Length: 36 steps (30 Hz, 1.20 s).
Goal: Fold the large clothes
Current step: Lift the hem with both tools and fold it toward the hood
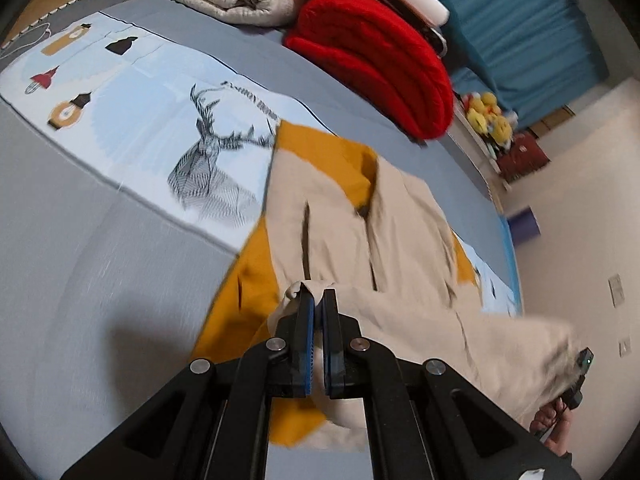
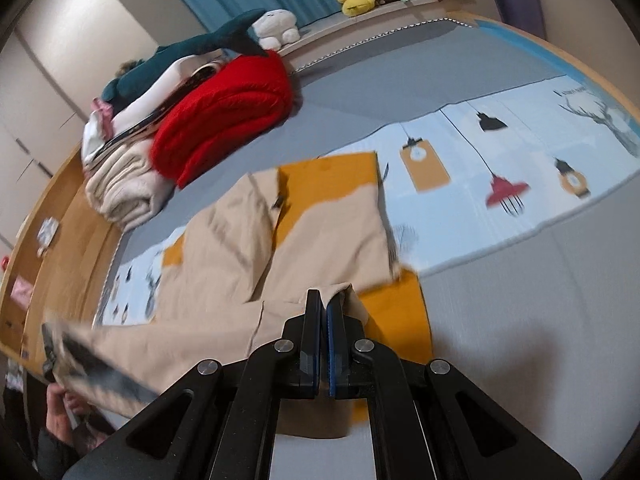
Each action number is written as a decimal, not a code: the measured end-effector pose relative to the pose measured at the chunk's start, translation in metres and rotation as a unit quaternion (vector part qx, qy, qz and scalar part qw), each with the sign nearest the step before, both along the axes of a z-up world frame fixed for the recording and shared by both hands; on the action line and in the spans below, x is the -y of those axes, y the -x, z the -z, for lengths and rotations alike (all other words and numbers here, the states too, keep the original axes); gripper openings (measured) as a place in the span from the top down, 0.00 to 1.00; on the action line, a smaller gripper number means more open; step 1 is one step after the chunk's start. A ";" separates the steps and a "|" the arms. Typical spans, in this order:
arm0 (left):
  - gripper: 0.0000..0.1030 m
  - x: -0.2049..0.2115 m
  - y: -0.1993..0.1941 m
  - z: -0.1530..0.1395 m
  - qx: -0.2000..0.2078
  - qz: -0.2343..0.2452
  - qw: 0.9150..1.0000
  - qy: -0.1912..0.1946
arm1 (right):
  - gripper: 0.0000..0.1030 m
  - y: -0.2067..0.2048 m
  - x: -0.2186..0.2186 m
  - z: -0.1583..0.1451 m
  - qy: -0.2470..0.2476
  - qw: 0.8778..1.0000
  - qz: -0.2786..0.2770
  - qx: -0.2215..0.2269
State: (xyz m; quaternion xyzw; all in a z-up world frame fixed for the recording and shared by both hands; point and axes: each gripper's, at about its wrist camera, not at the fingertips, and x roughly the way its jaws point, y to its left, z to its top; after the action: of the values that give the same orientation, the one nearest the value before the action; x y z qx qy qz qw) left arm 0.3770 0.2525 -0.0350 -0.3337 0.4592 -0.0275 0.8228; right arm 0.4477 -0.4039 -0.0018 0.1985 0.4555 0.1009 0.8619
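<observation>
Only right-wrist view shows shark plush (image 2: 208,46).

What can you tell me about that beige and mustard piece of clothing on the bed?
The beige and mustard garment looks like soft woven cloth, beige with mustard-yellow panels. Its far part lies spread and creased on the grey bed, over a pale blue printed panel. The left claw and right claw are each shut on a pinch of its near beige edge.

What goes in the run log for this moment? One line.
left claw: shut on beige and mustard fabric garment | right claw: shut on garment | garment edge lifted off grey bed sheet
</observation>
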 end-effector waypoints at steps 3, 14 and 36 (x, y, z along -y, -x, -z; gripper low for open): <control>0.98 -0.010 -0.026 0.018 -0.005 -0.017 1.000 0.005 | 0.97 -0.037 0.000 0.018 0.002 1.000 0.015 -0.003; 0.93 -0.020 -0.069 0.046 -0.044 -0.013 0.999 -0.023 | 0.94 -0.124 -0.017 0.080 0.027 0.998 0.024 -0.057; 0.61 -0.020 -0.072 0.088 -0.091 0.016 0.994 -0.054 | 0.45 -0.099 0.007 0.126 0.037 0.991 -0.037 -0.123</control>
State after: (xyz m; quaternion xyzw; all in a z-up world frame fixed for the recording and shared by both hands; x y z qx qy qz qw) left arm 0.4487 0.2724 -0.1227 -0.2825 0.5385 0.0143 0.7937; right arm 0.5468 -0.4105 -0.1278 0.1600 0.5689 0.0908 0.8015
